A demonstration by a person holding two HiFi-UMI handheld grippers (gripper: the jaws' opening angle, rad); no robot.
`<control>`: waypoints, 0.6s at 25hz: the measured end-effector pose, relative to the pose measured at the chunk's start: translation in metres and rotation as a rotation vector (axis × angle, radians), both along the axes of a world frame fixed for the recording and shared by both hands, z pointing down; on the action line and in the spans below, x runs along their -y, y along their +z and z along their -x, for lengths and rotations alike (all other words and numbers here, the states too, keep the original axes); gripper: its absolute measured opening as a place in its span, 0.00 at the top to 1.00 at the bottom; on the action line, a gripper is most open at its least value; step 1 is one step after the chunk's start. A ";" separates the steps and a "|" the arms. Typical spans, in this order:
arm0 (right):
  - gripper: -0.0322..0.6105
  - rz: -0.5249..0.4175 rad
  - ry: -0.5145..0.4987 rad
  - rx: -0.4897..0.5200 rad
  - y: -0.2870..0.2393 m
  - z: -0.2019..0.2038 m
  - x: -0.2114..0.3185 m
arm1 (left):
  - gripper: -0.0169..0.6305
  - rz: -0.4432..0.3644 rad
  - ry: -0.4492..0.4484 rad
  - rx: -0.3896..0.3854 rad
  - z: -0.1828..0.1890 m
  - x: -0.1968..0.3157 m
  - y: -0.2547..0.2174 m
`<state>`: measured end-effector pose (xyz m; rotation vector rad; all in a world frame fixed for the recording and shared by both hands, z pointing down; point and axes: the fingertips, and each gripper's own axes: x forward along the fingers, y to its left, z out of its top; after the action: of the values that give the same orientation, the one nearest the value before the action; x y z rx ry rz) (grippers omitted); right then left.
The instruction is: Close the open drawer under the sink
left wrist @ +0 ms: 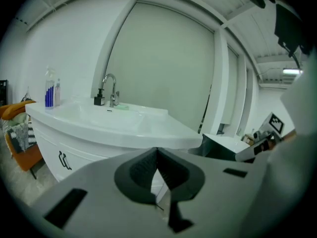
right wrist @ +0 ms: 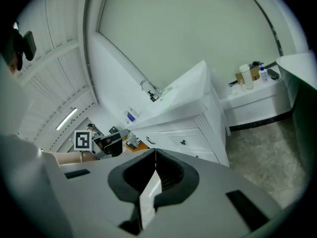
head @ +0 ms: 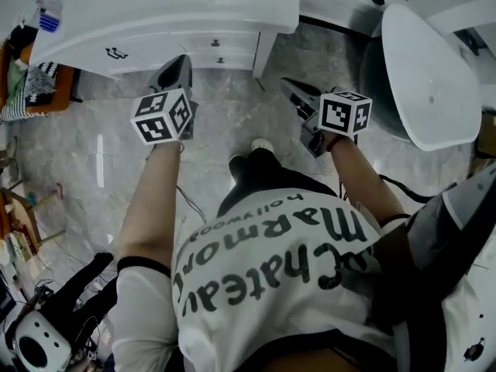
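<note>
Tongs pinched together and empty: left tongs (head: pixel 175 67) and right tongs (head: pixel 290 88) hang short of the vanity drawer (head: pixel 231 49); I fear closed tips skidding off its smooth front

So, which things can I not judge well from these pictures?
Left gripper view: the left gripper hides the drawers under the sink.
Head view: the top edge cuts off the sink; the tap is out of frame.
Left gripper view: the bottles are too small to read.
Right gripper view: the items on the side counter are too small to name.
</note>
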<state>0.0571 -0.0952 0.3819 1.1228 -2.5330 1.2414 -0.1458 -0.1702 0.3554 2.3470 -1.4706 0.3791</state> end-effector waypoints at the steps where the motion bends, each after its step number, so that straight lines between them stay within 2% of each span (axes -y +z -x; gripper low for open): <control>1: 0.93 -0.015 -0.004 0.001 -0.007 0.003 0.001 | 0.96 -0.013 0.006 -0.009 -0.003 -0.003 -0.008; 4: 0.93 -0.050 -0.014 0.009 -0.029 0.011 -0.001 | 0.96 -0.041 0.033 -0.058 -0.013 -0.016 -0.029; 7: 0.93 -0.076 -0.021 0.023 -0.051 0.018 -0.008 | 0.96 -0.025 0.072 -0.123 -0.022 -0.037 -0.050; 12: 0.93 -0.147 -0.011 0.068 -0.094 0.028 -0.014 | 0.96 -0.069 0.200 -0.112 -0.024 -0.090 -0.083; 15: 0.93 -0.169 -0.006 0.120 -0.115 0.037 -0.021 | 0.96 -0.050 0.160 -0.155 -0.003 -0.125 -0.088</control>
<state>0.0204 -0.0742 0.2673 1.1016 -2.7736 1.1448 -0.1426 -0.0455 0.2676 2.4805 -1.2400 0.1967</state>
